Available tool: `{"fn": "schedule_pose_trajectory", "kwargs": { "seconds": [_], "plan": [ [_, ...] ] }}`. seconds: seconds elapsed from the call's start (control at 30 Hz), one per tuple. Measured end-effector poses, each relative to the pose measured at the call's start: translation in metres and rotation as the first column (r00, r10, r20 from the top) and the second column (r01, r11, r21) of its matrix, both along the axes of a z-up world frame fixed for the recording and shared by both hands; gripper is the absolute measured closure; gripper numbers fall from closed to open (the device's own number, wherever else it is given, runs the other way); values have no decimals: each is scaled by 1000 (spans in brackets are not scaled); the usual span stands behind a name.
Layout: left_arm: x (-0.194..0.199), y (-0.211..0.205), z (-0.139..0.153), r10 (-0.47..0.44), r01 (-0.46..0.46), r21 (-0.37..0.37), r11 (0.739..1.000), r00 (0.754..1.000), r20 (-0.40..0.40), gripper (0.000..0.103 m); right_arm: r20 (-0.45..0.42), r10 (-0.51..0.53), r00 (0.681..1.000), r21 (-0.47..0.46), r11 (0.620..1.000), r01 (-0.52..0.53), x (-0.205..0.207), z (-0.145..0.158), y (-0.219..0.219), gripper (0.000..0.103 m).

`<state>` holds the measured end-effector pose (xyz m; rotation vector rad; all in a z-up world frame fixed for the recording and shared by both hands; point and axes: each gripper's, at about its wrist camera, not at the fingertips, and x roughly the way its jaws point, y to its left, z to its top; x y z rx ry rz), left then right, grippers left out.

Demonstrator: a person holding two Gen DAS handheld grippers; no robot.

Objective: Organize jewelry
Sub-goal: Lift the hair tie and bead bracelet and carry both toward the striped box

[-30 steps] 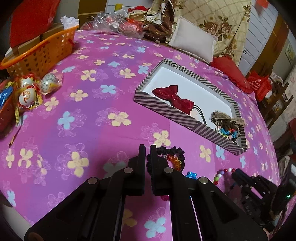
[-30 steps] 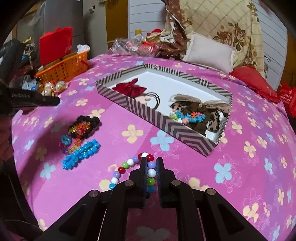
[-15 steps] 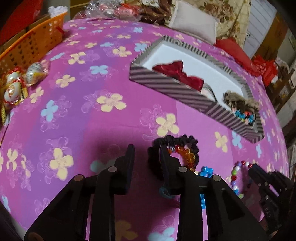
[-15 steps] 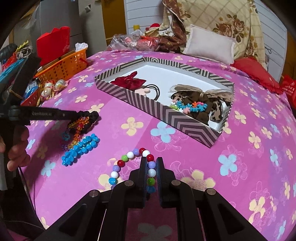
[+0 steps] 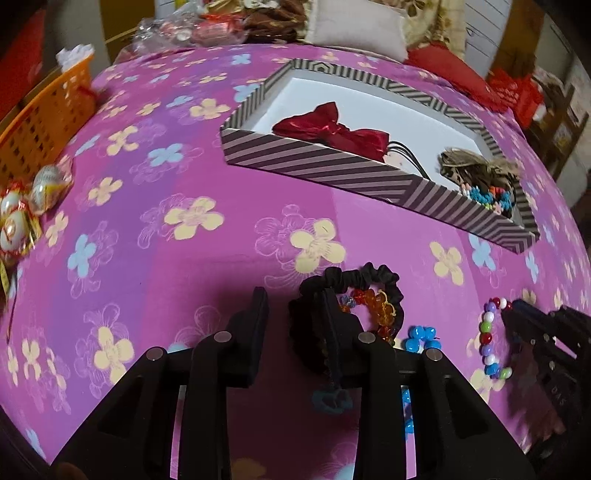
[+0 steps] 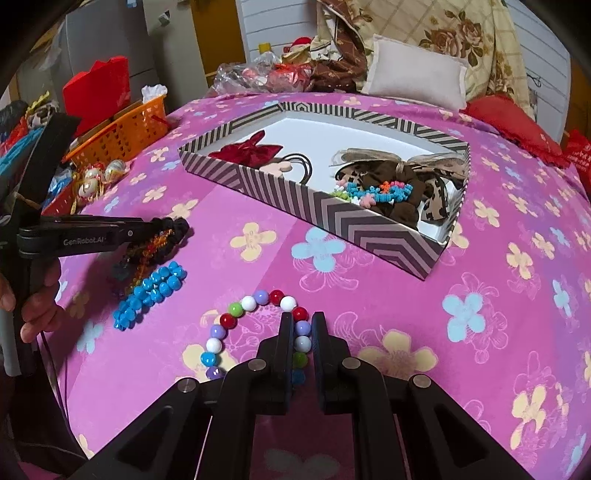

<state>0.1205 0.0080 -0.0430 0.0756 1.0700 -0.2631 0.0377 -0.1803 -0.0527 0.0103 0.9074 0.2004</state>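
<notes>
A striped box (image 5: 317, 162) (image 6: 295, 195) on the pink flowered cloth holds a red bow (image 5: 332, 127), a leopard bow (image 6: 402, 173) and a small colourful bracelet (image 6: 380, 192). My left gripper (image 5: 295, 299) is open; its right finger sits inside the loop of a black scrunchie (image 5: 347, 280) (image 6: 173, 225) with orange beads (image 5: 376, 310). My right gripper (image 6: 303, 321) is shut on a multicoloured bead bracelet (image 6: 243, 306) (image 5: 487, 336) lying on the cloth. A blue bead bracelet (image 6: 151, 291) lies between them.
An orange basket (image 5: 40, 110) (image 6: 122, 129) and wrapped eggs (image 5: 22, 210) lie at the left. A white cushion (image 6: 413, 74), red cushion (image 6: 513, 125) and clutter (image 5: 207, 29) lie behind the box.
My left gripper opened and moved forward to the black scrunchie, one finger entering its loop. My right gripper stayed shut on the bead bracelet.
</notes>
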Motion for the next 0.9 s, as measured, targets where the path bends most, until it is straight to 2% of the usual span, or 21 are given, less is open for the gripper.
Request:
{"fn": "schedule_pose_trajectory", "kwargs": {
  "seconds": [0.13,0.17,0.2,0.3,0.4,0.53,0.9],
  "plan": [
    [5,-7,0,-27,27,5,1000,1000,-3,74,9,4,1000,1,1000,-4,1,-1,1,94],
    [4,-13,-1,-53,53,20,998,999,5,80,10,4,1000,4,1000,-4,2,-1,1,94],
    [3,-16,-1,-70,70,23,997,997,9,91,11,4,1000,8,1000,-4,2,-1,1,94],
    [4,-18,-1,-80,80,3,997,997,-3,99,10,-2,1000,25,1000,1,3,-1,-1,94],
    [8,-7,4,-33,30,-79,996,999,-33,100,9,-4,1000,38,999,3,2,0,-2,94],
    [9,10,26,28,-30,-168,985,999,-18,100,23,-2,1000,53,999,1,0,6,-2,94],
    [-18,25,97,32,-6,-264,964,995,93,100,113,22,993,74,997,-31,-11,45,6,94]
  ]
}}
